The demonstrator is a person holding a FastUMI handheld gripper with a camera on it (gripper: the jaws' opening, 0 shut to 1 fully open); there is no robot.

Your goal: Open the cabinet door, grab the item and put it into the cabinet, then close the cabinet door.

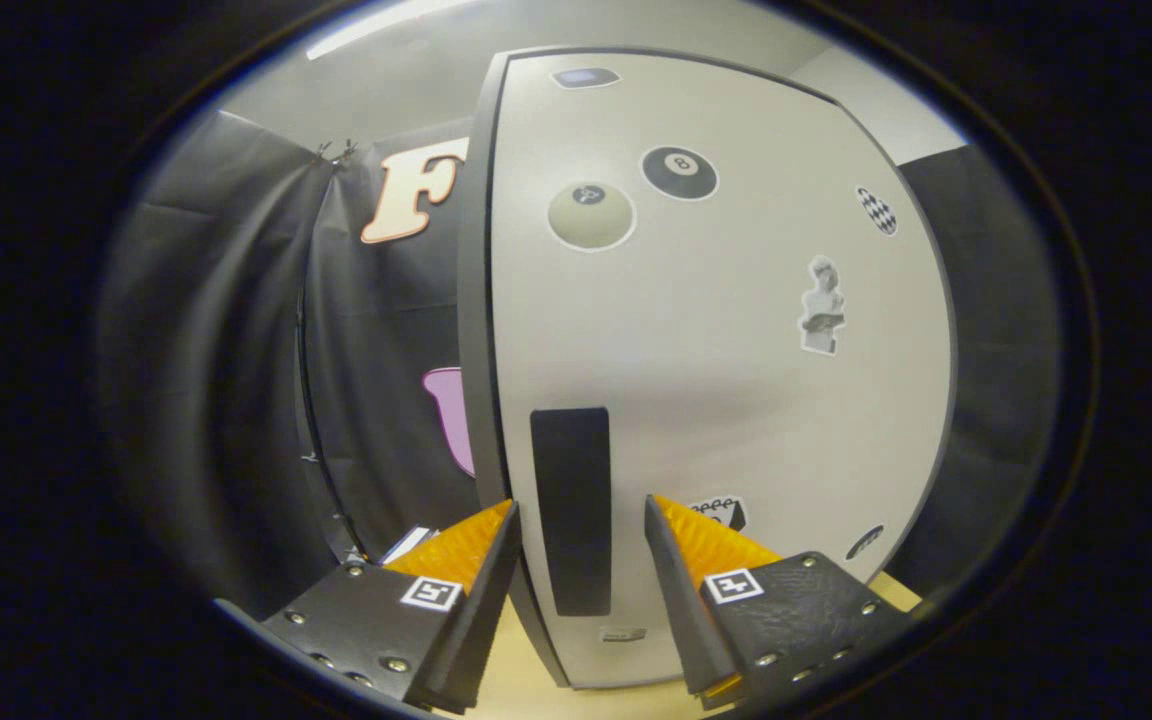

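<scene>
A white cabinet door (716, 380) with a dark frame stands close in front of me, covered with several stickers. Its tall black handle strip (572, 505) runs down near the door's left edge. My gripper (581, 515) is open, and the handle strip lies in the gap between the two fingertips. The left finger (466, 560) sits at the door's dark left edge, the right finger (711, 555) in front of the white face. Whether the fingers touch the door I cannot tell. The door looks closed.
Black cloth walls hang to the left (236, 380) and right (996, 380) of the cabinet. A light wooden surface (536, 690) shows under the cabinet's base between my fingers. A small white object (406, 545) peeks out behind the left finger.
</scene>
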